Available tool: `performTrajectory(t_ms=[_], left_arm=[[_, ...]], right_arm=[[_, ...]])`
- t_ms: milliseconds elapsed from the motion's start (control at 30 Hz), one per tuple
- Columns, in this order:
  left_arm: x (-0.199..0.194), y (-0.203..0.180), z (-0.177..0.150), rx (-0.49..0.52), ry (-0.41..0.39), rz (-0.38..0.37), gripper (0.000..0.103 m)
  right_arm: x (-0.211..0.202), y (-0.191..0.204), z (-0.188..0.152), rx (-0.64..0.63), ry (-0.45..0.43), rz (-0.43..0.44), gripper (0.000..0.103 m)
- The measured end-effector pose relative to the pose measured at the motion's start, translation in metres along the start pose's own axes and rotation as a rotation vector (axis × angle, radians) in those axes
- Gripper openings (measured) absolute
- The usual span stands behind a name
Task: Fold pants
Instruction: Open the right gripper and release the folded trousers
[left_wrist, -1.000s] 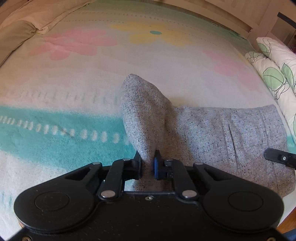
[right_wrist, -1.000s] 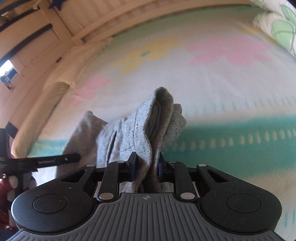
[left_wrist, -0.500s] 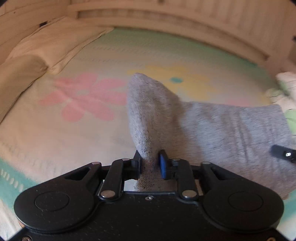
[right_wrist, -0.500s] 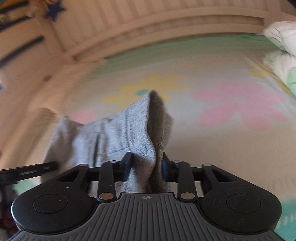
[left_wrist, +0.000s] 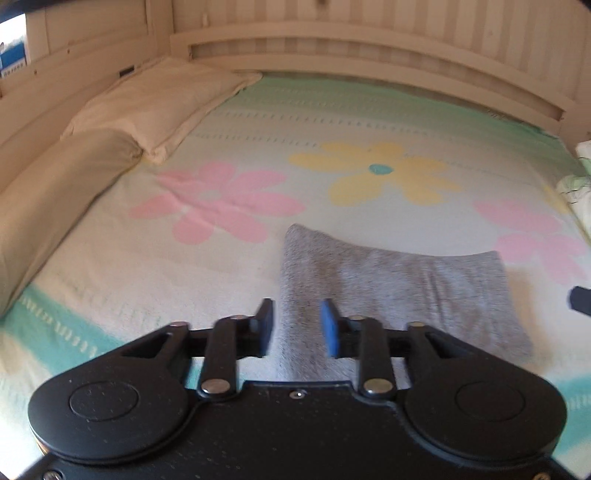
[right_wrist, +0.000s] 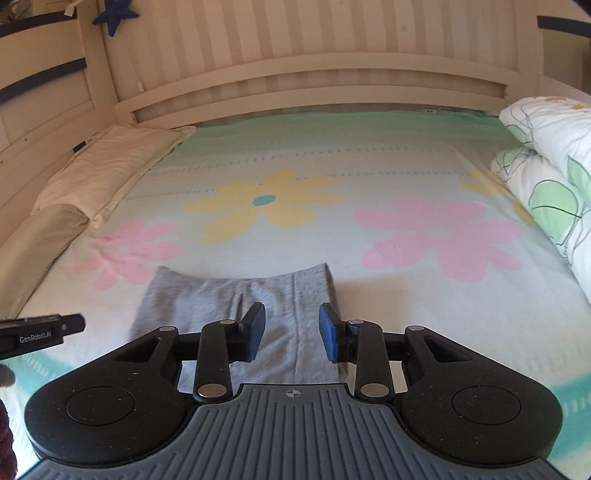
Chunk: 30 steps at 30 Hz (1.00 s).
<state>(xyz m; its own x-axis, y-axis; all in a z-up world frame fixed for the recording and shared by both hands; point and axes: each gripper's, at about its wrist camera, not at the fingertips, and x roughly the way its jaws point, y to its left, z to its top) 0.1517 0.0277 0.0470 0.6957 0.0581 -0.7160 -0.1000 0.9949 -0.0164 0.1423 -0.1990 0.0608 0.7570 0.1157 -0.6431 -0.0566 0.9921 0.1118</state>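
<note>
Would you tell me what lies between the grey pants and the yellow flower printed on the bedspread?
Only bare bedspread: in the right wrist view, nothing sits between the pants and the yellow flower.

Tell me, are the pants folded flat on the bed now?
Folded. The pants lie as a compact grey rectangle on the bed, and both grippers, left and right, have open jaws above them.

The only readable lettering is "GenRobot.AI", printed in white on the black bar-shaped finger of the left tool, which juts in from the left edge of the right wrist view. The left wrist view carries no legible text.
</note>
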Motion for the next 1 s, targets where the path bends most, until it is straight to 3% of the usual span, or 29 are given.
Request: performTrajectory(t_ms=[67, 167, 233, 533, 667, 800, 1000], left_arm=[[-0.023, -0.004, -0.009, 0.026, -0.033, 0.008, 0.064], [-0.048, -0.009, -0.026, 0.043, -0.071, 0.02, 0.068], [-0.056, -0.01, -0.037, 0.04, -0.078, -0.003, 0.072], [-0.054, -0.018, -0.069, 0.059, -0.047, -0.02, 0.072], [-0.043, -0.018, -0.073, 0.049, 0.012, -0.046, 0.072], [-0.044, -0.021, -0.078, 0.065, -0.013, -0.021, 0.072], [-0.038, -0.018, -0.079, 0.042, 0.014, -0.018, 0.072]], right_arm=[[-0.01, 0.013, 0.0, -0.028, -0.017, -0.006, 0.031], [-0.028, 0.017, -0.01, -0.017, -0.012, 0.02, 0.032], [-0.036, 0.018, -0.02, 0.014, -0.004, 0.05, 0.037], [-0.031, 0.028, -0.049, -0.01, 0.036, 0.017, 0.041], [-0.028, 0.033, -0.05, -0.027, 0.034, 0.008, 0.041], [-0.028, 0.037, -0.05, -0.034, 0.024, -0.001, 0.041], [-0.026, 0.037, -0.051, -0.022, 0.037, -0.011, 0.041]])
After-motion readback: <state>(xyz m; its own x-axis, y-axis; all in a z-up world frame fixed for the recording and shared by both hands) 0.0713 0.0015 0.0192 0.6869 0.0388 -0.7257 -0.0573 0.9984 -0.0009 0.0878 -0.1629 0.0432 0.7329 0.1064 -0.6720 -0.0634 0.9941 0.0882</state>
